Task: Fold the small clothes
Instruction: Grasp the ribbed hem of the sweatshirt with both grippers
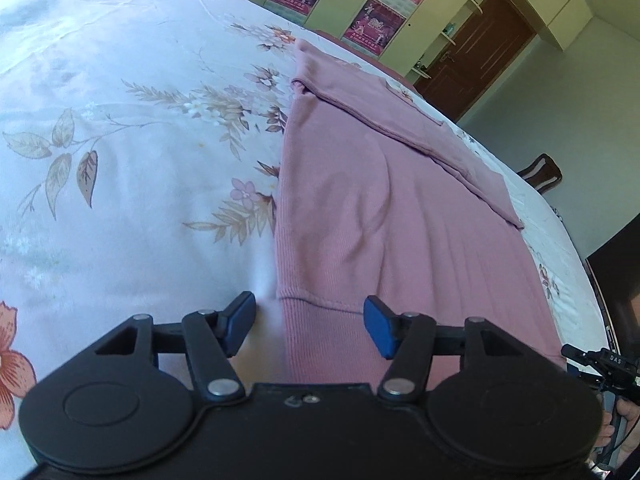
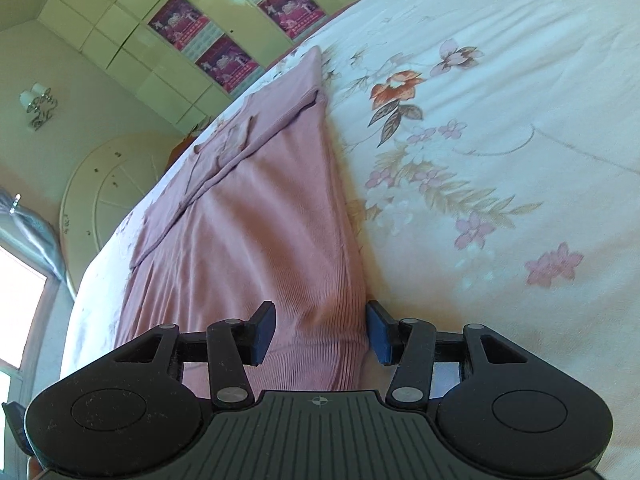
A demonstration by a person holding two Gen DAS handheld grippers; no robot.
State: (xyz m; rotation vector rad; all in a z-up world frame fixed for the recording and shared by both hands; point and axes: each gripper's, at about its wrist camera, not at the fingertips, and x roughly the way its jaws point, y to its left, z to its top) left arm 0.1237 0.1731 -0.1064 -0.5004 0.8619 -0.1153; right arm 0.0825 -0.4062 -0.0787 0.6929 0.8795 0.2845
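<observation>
A pink ribbed knit garment (image 1: 360, 208) lies flat on the floral bedsheet (image 1: 120, 120), its sleeves folded across the far part. My left gripper (image 1: 310, 328) is open, its blue pads on either side of the garment's near left hem corner. In the right wrist view the same garment (image 2: 260, 240) stretches away from me. My right gripper (image 2: 322, 332) is open, its pads straddling the near right hem corner. The cloth lies between the jaws of each, not pinched.
The bed's edge runs along the right of the left wrist view (image 1: 568, 264), with a wooden chair (image 1: 540, 172) and a brown door (image 1: 480, 56) beyond. Green cabinets with posters (image 2: 200, 40) stand behind the bed. The other gripper's handle (image 1: 604, 364) shows at the right.
</observation>
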